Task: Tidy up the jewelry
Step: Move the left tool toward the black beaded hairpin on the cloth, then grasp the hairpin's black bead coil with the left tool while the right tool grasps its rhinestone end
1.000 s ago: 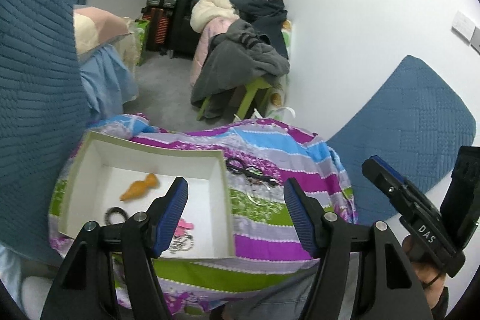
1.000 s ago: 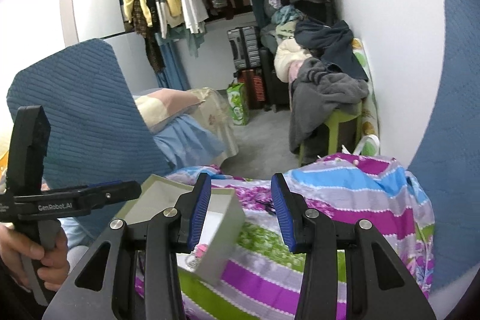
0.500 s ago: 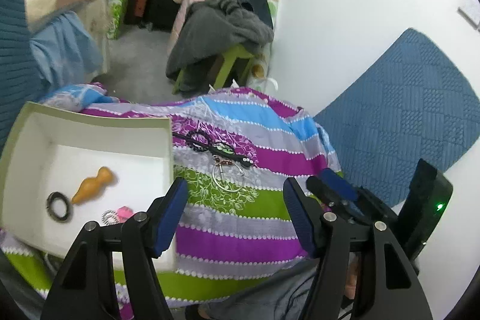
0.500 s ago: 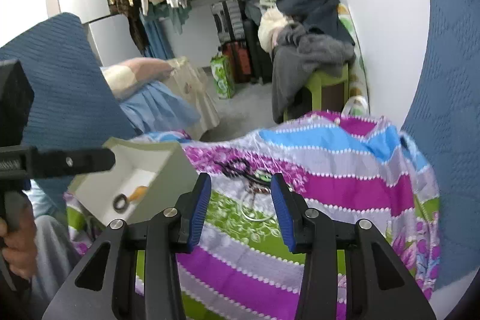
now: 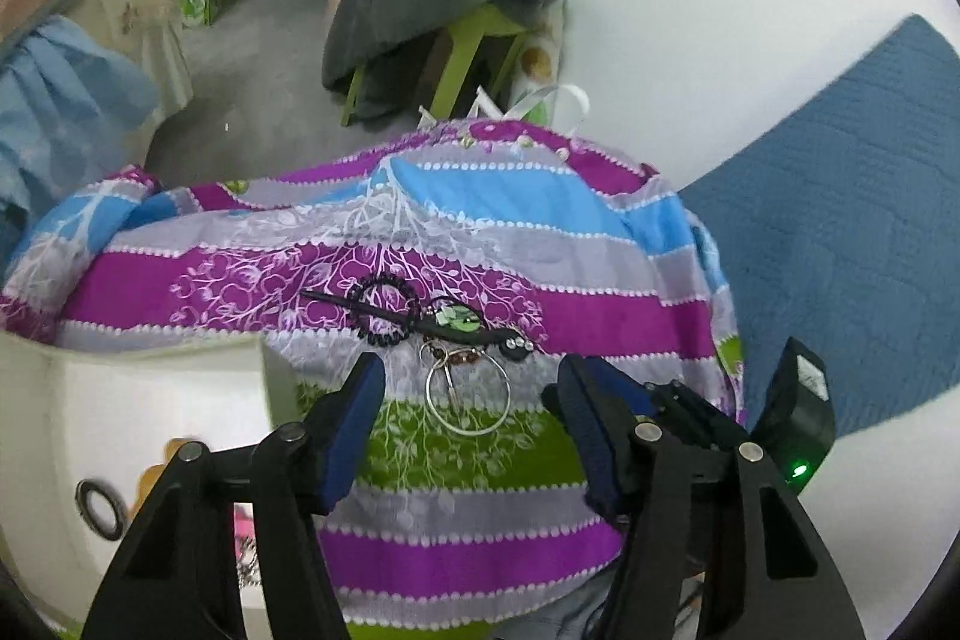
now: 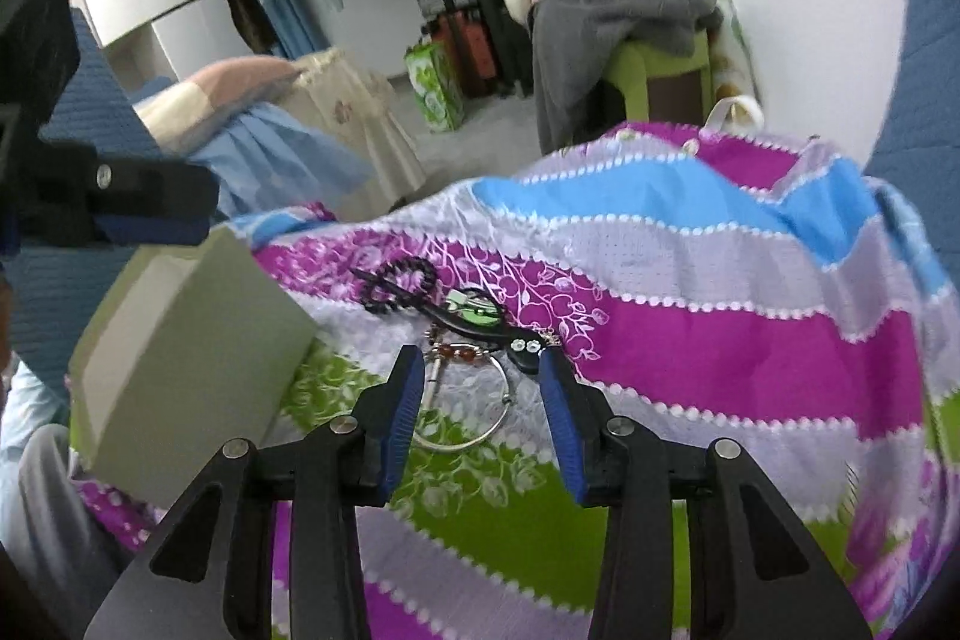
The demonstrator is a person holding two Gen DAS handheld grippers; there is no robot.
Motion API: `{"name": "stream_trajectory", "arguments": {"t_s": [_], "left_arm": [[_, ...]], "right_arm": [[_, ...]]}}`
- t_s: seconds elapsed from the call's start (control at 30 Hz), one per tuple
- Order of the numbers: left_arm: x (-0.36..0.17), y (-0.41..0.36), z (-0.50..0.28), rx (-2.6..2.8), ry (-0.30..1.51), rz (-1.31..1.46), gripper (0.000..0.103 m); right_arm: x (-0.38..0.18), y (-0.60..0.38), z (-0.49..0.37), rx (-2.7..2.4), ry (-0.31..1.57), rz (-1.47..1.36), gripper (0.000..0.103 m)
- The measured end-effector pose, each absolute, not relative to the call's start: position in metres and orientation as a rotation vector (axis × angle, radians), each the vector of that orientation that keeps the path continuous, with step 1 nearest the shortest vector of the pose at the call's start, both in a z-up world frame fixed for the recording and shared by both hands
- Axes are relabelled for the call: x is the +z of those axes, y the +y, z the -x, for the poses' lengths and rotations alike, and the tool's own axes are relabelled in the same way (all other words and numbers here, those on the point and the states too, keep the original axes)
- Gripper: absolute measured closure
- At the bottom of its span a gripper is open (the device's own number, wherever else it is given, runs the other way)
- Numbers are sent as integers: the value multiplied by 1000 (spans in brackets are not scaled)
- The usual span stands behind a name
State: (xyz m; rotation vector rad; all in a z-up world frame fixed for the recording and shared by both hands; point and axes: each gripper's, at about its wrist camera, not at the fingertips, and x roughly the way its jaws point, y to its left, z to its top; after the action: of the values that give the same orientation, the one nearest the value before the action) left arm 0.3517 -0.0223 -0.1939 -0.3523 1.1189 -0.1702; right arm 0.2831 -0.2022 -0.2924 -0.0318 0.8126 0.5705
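The white box (image 5: 150, 400) runs off the left edge with the left gripper's finger (image 5: 336, 436) covering its pink thing (image 5: 243, 511) and most of the orange piece (image 5: 174, 451), and the small charms (image 5: 456, 355) are too tiny to identify.

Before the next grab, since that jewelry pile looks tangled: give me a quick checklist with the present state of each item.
1. Right gripper free of load: ok, nothing between its fingers.
2. Left gripper free of load: ok, jaws closing on nothing.
3. Silver hoop in line with the right gripper: ok, it lies on the striped cloth just ahead of the fingertips.
4. Hoop separate from the rest: not ok, it overlaps the small ring with brown beads; the black hair stick and black beaded bracelet lie just beyond.
5. White box has room: ok, bare floor shows.
6. Grippers clear of each other: cannot tell.
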Motion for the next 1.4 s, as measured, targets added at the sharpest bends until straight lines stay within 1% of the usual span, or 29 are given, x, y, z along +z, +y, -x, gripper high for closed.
{"name": "stream_trajectory", "arguments": {"t_s": [0.1,0.3,0.33,0.37,0.4,0.47,0.83,1.17,1.27,1.3,1.33,1.37,1.4], "left_arm": [[-210,-22,-373,-158,1172,366,54],[-237,-25,-401,-131,1247,365,54],[-242,-26,-405,-122,1256,361,55],[-247,-26,-409,-116,1267,356,57],[-251,-27,-412,-111,1275,353,57],[-260,-30,-419,-98,1298,340,57],[-305,-55,-433,-28,1411,153,57],[-318,-76,-437,20,1383,-61,57],[-322,-77,-437,23,1365,-82,66],[-321,-77,-437,24,1357,-77,74],[-321,-77,-437,20,1351,-69,80],[-319,-77,-437,15,1344,-64,90],[-318,-77,-436,12,1338,-62,93]], "right_arm": [[-309,-198,-303,558,853,61,66],[-327,-196,-320,559,901,92,67],[-329,-197,-322,558,909,96,69],[-330,-197,-322,559,912,99,74],[-332,-196,-323,562,915,100,75],[-331,-196,-323,580,917,97,82],[-325,-212,-323,580,909,25,83],[-324,-218,-323,563,910,9,84],[-324,-219,-323,555,911,15,84],[-324,-220,-322,555,911,13,84],[-324,-221,-322,555,910,11,85],[-324,-221,-321,553,910,13,85],[-323,-221,-321,550,909,15,85]]}}
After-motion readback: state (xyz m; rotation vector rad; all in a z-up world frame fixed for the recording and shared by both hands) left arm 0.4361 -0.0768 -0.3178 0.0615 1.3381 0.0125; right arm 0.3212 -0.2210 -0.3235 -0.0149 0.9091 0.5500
